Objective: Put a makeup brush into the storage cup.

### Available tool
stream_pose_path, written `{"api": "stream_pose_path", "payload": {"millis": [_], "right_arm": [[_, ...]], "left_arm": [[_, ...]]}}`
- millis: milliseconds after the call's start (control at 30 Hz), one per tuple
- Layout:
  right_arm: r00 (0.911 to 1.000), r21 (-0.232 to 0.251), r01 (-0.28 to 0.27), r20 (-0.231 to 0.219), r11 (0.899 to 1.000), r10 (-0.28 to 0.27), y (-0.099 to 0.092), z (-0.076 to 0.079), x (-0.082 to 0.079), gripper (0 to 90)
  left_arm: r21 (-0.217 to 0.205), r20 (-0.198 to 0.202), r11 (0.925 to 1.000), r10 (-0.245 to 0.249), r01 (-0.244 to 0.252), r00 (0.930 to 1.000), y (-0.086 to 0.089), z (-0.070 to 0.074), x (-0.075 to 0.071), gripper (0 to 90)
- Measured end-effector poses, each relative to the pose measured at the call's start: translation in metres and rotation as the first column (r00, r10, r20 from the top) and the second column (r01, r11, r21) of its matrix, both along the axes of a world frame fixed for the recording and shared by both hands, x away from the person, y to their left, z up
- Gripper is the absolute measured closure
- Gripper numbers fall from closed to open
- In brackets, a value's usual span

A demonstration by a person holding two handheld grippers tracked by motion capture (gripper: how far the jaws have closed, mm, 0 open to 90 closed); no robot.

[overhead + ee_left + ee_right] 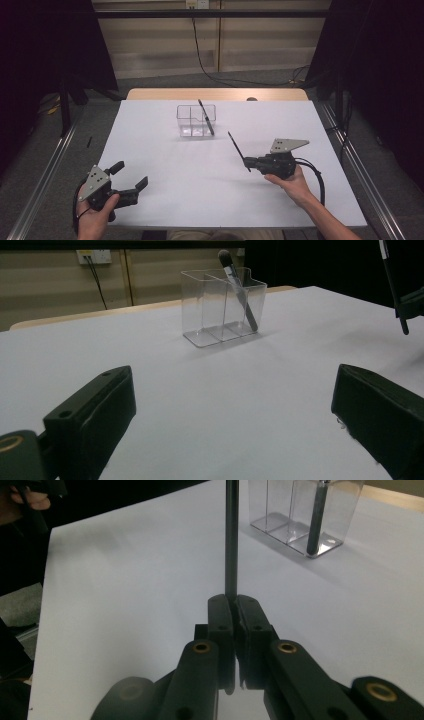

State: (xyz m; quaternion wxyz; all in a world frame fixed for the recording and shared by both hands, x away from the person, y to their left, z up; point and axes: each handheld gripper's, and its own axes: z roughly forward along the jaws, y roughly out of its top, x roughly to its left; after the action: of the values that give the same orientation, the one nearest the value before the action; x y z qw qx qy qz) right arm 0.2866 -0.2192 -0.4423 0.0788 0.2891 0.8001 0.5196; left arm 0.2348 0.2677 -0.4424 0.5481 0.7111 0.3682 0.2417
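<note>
A clear plastic organizer (pixel 196 120) with three compartments stands at the far middle of the white table; a dark makeup brush (pixel 205 117) leans in its right compartment. In the left gripper view that organizer (pixel 223 306) and brush (pixel 239 287) lie ahead. My right gripper (pixel 248 163) is shut on a second thin dark brush (pixel 237 148), which sticks up and away from its jaws toward the organizer. The right gripper view shows the jaws pressed together on the brush handle (pixel 231 540). My left gripper (pixel 131 176) rests at the table's near left corner, jaws wide apart with nothing between them.
The white sheet (pixel 165 165) covers a wooden table (pixel 215 93). Black curtains hang at both sides, and cables run on the grey floor behind. Metal rails (pixel 47 172) flank the table.
</note>
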Motion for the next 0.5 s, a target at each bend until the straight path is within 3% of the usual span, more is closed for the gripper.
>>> {"api": "stream_pose_path", "payload": {"millis": [267,500], "right_arm": [[0.9991,0.048,0.029,0.03,0.998,-0.03,-0.0021,0.0038,-0.0038,86.2],[0.9984,0.08,0.027,0.048,0.996,-0.031,-0.0007,0.0069,-0.0069,86.3]], "left_arm": [[0.011,0.005,0.9996,-0.027,0.027,0.9996,-0.0042,0.0007,0.0001,4.1],[-0.009,0.008,0.9996,-0.027,0.027,0.9996,-0.0067,0.0027,-0.0003,3.7]]}}
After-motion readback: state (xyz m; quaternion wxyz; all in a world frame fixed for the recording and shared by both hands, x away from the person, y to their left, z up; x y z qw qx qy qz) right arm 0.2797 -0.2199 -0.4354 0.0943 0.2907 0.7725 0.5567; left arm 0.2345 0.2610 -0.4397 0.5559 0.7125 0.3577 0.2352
